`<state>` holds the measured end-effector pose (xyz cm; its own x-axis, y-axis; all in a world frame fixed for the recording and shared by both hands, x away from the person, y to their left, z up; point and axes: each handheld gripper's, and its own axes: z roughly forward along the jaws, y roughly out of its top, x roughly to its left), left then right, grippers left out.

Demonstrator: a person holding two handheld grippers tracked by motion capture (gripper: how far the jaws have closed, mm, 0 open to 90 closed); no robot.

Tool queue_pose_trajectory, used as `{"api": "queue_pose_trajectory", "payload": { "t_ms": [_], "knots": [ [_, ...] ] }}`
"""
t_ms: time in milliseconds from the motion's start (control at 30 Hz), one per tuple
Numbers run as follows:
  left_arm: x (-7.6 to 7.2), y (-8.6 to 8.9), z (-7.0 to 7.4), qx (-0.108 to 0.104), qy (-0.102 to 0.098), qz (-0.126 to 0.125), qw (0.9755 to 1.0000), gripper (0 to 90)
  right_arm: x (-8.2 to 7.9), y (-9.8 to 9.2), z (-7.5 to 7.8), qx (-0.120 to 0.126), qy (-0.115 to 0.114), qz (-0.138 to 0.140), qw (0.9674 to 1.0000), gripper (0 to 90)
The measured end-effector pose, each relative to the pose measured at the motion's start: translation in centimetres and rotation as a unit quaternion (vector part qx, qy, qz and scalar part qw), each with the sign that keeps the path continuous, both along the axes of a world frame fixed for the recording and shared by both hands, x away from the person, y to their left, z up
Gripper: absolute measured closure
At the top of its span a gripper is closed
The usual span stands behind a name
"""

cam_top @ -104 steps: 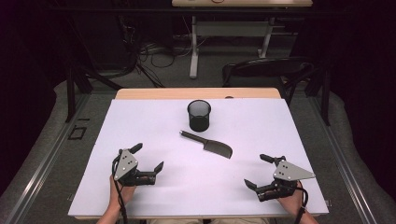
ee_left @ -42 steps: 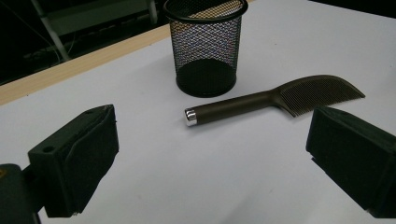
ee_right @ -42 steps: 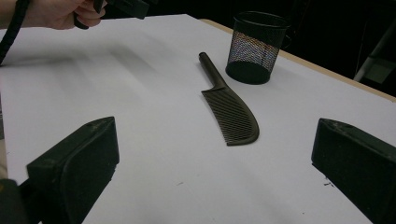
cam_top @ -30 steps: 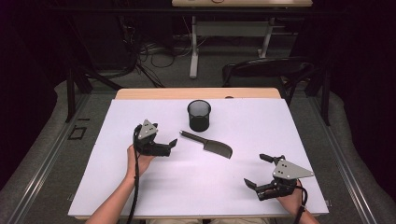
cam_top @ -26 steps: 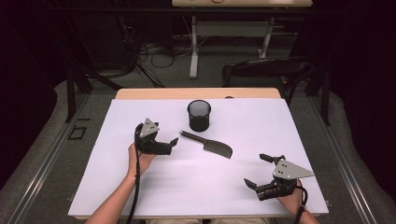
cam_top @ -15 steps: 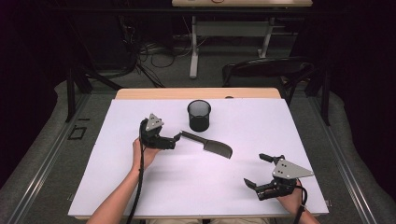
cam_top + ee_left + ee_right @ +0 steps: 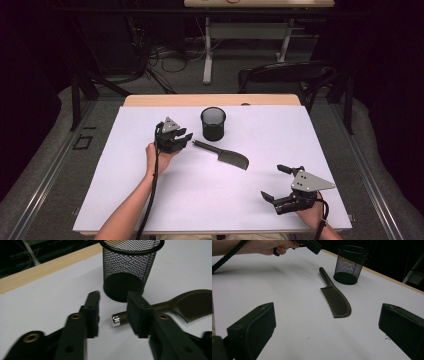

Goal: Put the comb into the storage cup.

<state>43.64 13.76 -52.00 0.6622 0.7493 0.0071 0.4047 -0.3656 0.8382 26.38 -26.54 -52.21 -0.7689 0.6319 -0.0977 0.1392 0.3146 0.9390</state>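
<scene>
Left gripper (image 7: 186, 139) moved up to comb (image 7: 226, 155) handle by cup (image 7: 213, 123), jaws just closing around tip, not yet clamped. Right gripper (image 7: 279, 183) wide open, empty, unmoved.

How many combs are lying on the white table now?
1. The comb lies flat near the middle of the white table, just in front of the mesh cup, its handle end between the jaws of the left gripper. Nothing visible could hide another.
</scene>
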Motion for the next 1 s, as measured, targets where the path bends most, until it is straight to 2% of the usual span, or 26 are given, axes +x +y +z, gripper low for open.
{"api": "queue_pose_trajectory", "payload": {
  "t_ms": [100, 167, 433, 567, 633, 833, 1000],
  "knots": [
    [0.4, -0.4, -0.1, 0.010, 0.004, -0.006, 0.9999, 83.6, 0.0, 0.0, 0.0, 0.000, -0.002, 0.000, 1.0000, 0.8],
    [0.6, -0.7, -0.2, 0.013, 0.007, -0.004, 0.9999, 89.9, 0.0, 0.0, 0.0, 0.000, -0.001, 0.001, 1.0000, 0.8],
    [1.8, -1.4, -0.5, 0.021, 0.017, 0.002, 0.9996, 90.0, 0.0, 0.0, 0.0, 0.000, 0.000, 0.000, 1.0000, 0.9],
    [2.5, -1.9, -0.8, 0.033, 0.026, 0.004, 0.9991, 90.0, 0.0, 0.0, 0.0, -0.001, 0.001, 0.001, 1.0000, 0.9],
    [2.7, -2.1, -1.1, 0.046, 0.030, 0.003, 0.9985, 90.0, 0.1, 0.0, 0.0, -0.001, 0.000, 0.001, 1.0000, 0.9],
    [3.2, -2.2, -1.9, 0.059, 0.043, 0.002, 0.9973, 90.0, 0.0, 0.0, 0.0, -0.002, 0.002, 0.001, 1.0000, 0.9],
    [3.5, -2.2, -2.3, 0.054, 0.048, 0.004, 0.9974, 90.0, 0.0, 0.0, 0.0, -0.002, 0.002, 0.001, 1.0000, 1.0]
  ]
}}
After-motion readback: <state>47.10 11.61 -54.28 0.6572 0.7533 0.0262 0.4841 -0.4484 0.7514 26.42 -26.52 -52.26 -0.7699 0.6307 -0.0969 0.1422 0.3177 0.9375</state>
